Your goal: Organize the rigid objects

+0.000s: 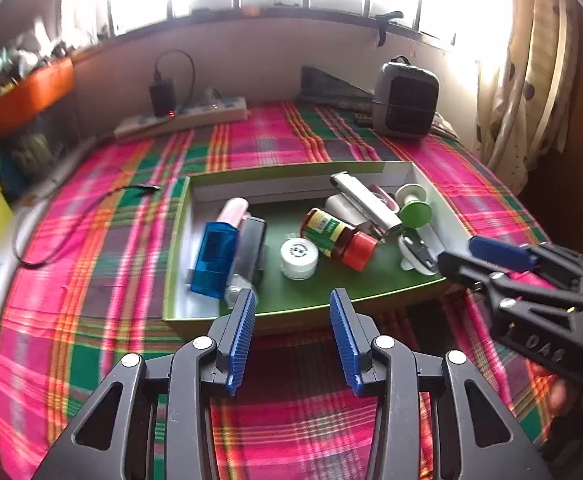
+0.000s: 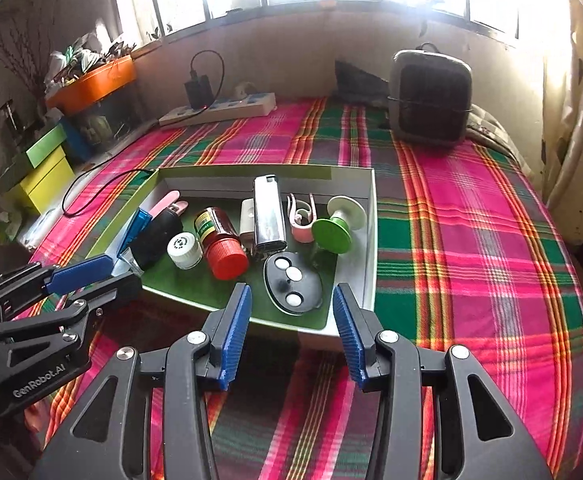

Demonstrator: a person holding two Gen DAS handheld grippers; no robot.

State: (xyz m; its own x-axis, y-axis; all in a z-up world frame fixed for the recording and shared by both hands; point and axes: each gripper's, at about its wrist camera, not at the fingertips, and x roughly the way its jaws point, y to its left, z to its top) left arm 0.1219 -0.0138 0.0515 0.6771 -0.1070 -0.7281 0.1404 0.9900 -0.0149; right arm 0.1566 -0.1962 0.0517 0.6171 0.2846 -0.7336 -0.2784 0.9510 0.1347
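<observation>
A shallow green box (image 1: 291,166) (image 2: 251,170) lies on the plaid cloth with several small items in it. Among them are a red-capped bottle (image 1: 337,238) (image 2: 221,242), a white jar (image 1: 300,258) (image 2: 184,250), a blue case (image 1: 213,258), a silver case (image 2: 269,216), a green spool (image 2: 333,230) and a black oval remote (image 2: 291,288). My left gripper (image 1: 292,300) (image 2: 103,272) hovers open above the box's near left edge, holding nothing. Open and holding nothing too, my right gripper (image 2: 291,296) (image 1: 463,260) hangs over the near right corner, just short of the remote.
A power strip (image 2: 219,110) with a plugged charger lies along the far wall, and a grey heater-like unit (image 2: 429,98) stands at the back right. A black cable (image 1: 71,220) trails left of the box. Yellow and green boxes (image 2: 39,176) and an orange tray (image 2: 95,82) crowd the left side.
</observation>
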